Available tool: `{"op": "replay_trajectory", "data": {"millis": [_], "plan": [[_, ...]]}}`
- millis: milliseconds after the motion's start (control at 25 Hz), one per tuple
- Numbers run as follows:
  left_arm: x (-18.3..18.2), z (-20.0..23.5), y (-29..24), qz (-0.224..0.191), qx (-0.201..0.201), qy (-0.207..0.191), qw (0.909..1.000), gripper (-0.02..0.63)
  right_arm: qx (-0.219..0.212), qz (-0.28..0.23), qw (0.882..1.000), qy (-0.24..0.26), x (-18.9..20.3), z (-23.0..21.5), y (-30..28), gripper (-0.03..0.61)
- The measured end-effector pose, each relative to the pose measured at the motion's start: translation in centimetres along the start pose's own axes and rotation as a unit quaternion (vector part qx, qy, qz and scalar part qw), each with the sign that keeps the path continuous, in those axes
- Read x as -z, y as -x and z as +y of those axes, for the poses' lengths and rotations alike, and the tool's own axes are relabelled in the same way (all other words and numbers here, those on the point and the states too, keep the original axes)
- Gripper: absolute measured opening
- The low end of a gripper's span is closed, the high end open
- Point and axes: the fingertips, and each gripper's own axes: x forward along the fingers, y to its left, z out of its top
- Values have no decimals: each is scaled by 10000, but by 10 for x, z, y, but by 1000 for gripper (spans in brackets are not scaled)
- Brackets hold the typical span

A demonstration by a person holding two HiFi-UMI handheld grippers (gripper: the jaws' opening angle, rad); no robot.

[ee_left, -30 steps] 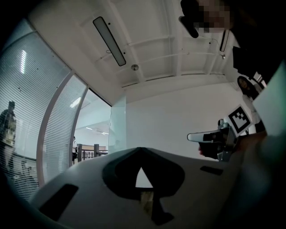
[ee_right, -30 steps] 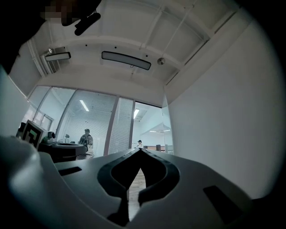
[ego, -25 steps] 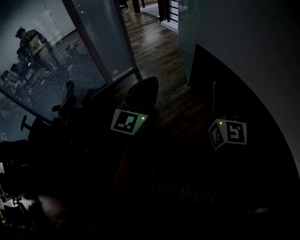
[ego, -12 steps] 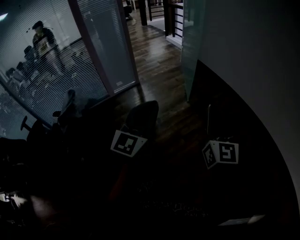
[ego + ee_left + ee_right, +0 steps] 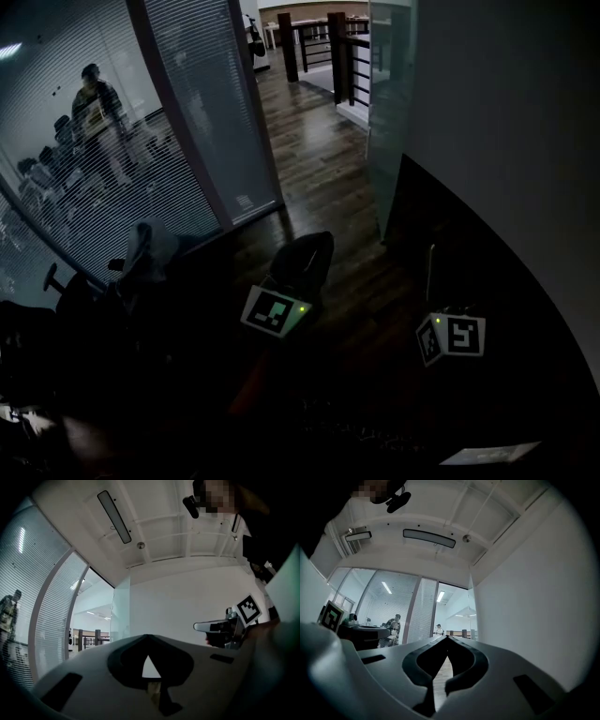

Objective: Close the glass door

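Observation:
The glass door (image 5: pixel 389 103) stands open, swung against the white wall (image 5: pixel 506 141) on the right of the doorway; it also shows as a pale pane (image 5: pixel 121 613) in the left gripper view and as the door's pane (image 5: pixel 472 616) in the right gripper view. My left gripper (image 5: pixel 305 248) and right gripper (image 5: pixel 430 253) are held low in the dark room, side by side, short of the door and touching nothing. The left gripper (image 5: pixel 147 636) has its tips together and holds nothing. The right gripper (image 5: pixel 447 637) is shut and likewise holds nothing.
A glass partition with blinds (image 5: pixel 202 103) runs along the left, with a person (image 5: pixel 98 103) behind it. Dark office chairs (image 5: pixel 141 258) stand at the left. A wooden floor (image 5: pixel 319 159) leads through the doorway to a railing (image 5: pixel 319 42).
Both grippers sit lower in the head view than a second ago. The view has tilted up, showing more of the corridor and door.

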Motion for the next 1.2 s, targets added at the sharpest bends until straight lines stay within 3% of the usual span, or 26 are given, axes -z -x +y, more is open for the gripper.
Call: {"op": "replay_trajectory", "data": {"millis": [280, 640, 1200], "plan": [[-3, 47, -54, -132, 55, -48, 9999, -9, 236, -63, 9997, 33, 2, -20, -60, 3], [12, 95, -85, -98, 60, -76, 9999, -9, 354, -26, 9994, 42, 13, -23, -115, 3], [36, 130, -133, 61, 22, 15, 10000, -9, 517, 59, 9986, -29, 28, -49, -174, 3]]}}
